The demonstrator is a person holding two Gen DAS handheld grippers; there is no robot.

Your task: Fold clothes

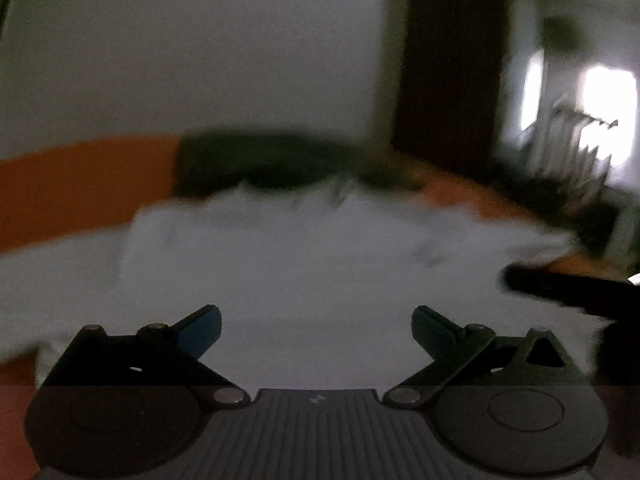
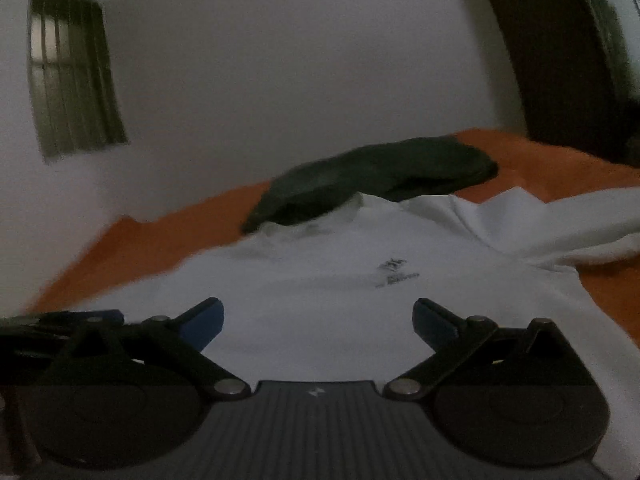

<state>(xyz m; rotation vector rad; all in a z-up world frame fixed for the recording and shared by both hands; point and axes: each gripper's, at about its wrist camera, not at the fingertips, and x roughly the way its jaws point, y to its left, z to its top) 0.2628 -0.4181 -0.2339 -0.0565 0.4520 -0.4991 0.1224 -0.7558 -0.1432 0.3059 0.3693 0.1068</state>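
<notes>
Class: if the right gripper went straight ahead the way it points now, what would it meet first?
The right gripper, fingers open, would most likely meet the white shirt spread on the orange cover. The dark garment lies further on, though depth is hard to judge.

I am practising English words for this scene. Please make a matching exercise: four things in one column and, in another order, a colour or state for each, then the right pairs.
Things:
1. T-shirt
2. bed cover
3. dark garment
4. right gripper

Descriptions:
A. orange
B. open, holding nothing
C. white, with a small dark print
D. dark green, lying beyond the T-shirt

Pairs: 1-C, 2-A, 3-D, 4-B
</notes>
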